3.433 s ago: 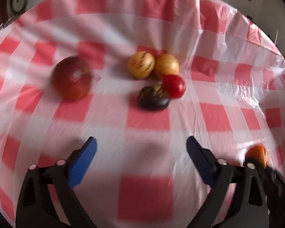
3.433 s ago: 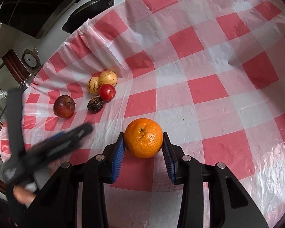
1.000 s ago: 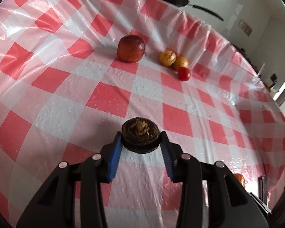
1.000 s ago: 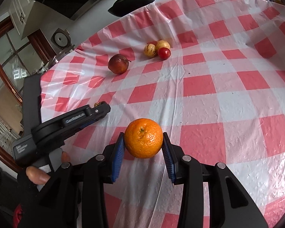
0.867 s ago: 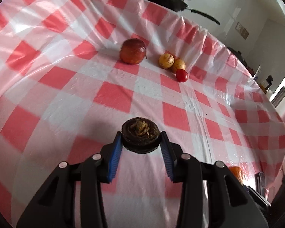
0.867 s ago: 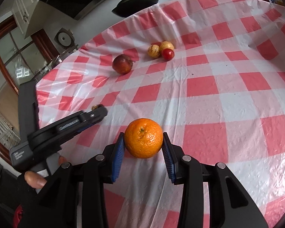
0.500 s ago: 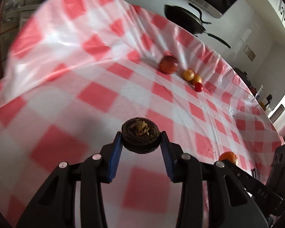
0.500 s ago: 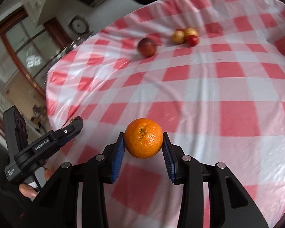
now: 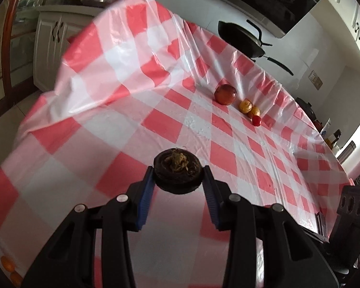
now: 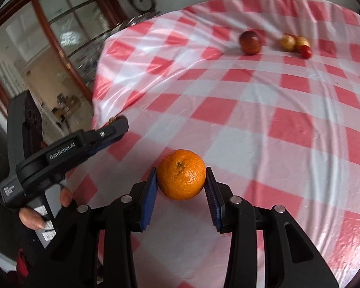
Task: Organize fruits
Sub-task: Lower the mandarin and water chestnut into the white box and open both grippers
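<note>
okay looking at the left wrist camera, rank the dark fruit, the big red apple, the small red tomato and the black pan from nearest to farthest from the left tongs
1. The dark fruit, clamped between the left tongs.
2. The big red apple, far across the checked cloth, right of centre.
3. The small red tomato, right of the apple, at the end of the fruit row; nearly level with the apple, so this order is loose.
4. The black pan, beyond the cloth's far edge.

We hold both tongs raised above the worktop, pointing toward twelve o'clock. Our left tongs [image 9: 177, 180] clamp a dark round fruit [image 9: 177, 174] between blue pads. Our right tongs [image 10: 181, 183] pinch an orange [image 10: 181, 178]. Our left hand [image 10: 44, 210] grips its handle at eight o'clock.
</note>
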{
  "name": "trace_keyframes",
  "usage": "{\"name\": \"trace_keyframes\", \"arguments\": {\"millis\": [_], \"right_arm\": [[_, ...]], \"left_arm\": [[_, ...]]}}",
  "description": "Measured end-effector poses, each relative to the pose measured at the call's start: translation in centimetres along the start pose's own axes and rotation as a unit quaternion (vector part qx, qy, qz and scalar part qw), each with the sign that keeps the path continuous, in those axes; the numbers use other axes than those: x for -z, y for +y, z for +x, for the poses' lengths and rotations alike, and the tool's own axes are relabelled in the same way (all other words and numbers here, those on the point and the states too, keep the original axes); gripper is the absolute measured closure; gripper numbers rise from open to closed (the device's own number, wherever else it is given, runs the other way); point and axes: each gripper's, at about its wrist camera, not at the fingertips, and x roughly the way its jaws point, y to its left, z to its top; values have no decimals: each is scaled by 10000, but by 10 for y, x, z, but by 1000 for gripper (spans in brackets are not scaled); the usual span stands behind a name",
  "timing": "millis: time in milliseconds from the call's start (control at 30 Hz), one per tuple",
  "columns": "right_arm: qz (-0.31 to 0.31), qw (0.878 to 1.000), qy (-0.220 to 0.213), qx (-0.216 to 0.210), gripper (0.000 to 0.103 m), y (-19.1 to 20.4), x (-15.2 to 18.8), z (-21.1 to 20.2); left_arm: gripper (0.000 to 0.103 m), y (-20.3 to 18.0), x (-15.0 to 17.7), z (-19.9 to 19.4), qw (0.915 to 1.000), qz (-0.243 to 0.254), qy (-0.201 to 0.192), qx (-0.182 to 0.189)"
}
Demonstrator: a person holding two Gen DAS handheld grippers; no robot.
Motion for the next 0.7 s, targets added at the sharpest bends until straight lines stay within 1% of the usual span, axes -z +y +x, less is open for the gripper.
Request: {"name": "trace_keyframes", "arguments": {"millis": [267,400,467,500,567,633,700], "right_arm": [[-699,9967,203,-351,64,54,9,16],[-1139,9915,320,-542,64,89,14,28],[-1320,9881,412,-676,64,104,19,33],[-1437,9853,490,-780,64,116,23,37],[-1671,9802,631,-858,64,133,31,44],[-1970,9722,778,-995,64,153,42,50],[-2289,9626,814,-1198,64,174,53,51]], "left_arm": [[63,55,22,-77,9981,35,-358,-499],[63,84,36,-115,9953,2,-547,-793],[63,98,42,-127,9937,-43,-549,-973],[63,108,46,-132,9929,-84,-504,-1076],[63,123,55,-140,9905,-195,-438,-1290],[63,139,65,-147,9881,-343,-381,-1448],[63,152,73,-151,9856,-442,-351,-1591]]}}
